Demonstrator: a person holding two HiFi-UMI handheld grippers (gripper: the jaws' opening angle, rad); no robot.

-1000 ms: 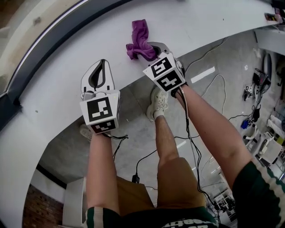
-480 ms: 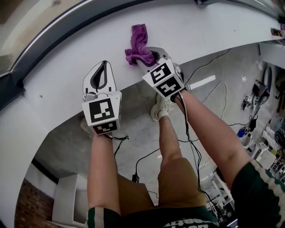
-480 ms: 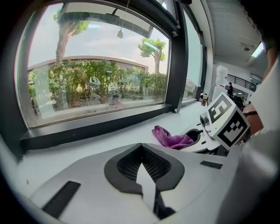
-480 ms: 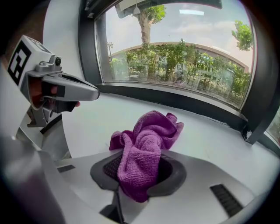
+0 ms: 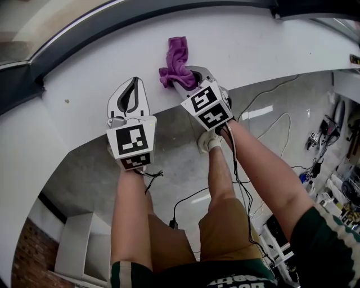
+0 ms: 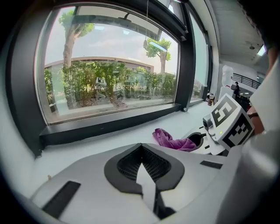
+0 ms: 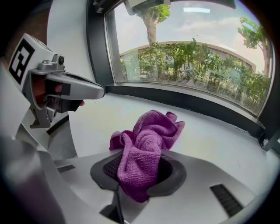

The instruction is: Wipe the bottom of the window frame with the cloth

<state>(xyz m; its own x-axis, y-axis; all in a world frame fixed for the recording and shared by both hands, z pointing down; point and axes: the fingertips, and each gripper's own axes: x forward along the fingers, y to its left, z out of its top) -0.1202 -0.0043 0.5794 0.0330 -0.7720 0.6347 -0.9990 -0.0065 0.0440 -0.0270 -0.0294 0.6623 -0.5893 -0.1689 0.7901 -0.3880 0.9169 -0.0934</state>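
Observation:
A crumpled purple cloth (image 5: 178, 58) lies on the white sill (image 5: 253, 39), short of the dark bottom rail of the window frame (image 5: 169, 12). My right gripper (image 5: 181, 77) is shut on the near end of the cloth (image 7: 146, 146), which bunches over its jaws and spills forward onto the sill. To its left, my left gripper (image 5: 131, 85) hovers over the sill's front part, shut and holding nothing. In the left gripper view the cloth (image 6: 171, 140) lies to the right, below the frame's bottom rail (image 6: 109, 124). The rail (image 7: 188, 101) runs just beyond the cloth.
The sill's front edge (image 5: 264, 80) drops to a grey floor with cables (image 5: 270, 121) and the person's legs and shoe (image 5: 209, 142). Dark upright frame posts (image 7: 98, 48) stand at the window's sides. A post foot (image 5: 275, 10) meets the rail at the right.
The head view has swung a little, so more of the window frame shows at the top. Both grippers keep their places over the sill, and the right one stays shut on the cloth.

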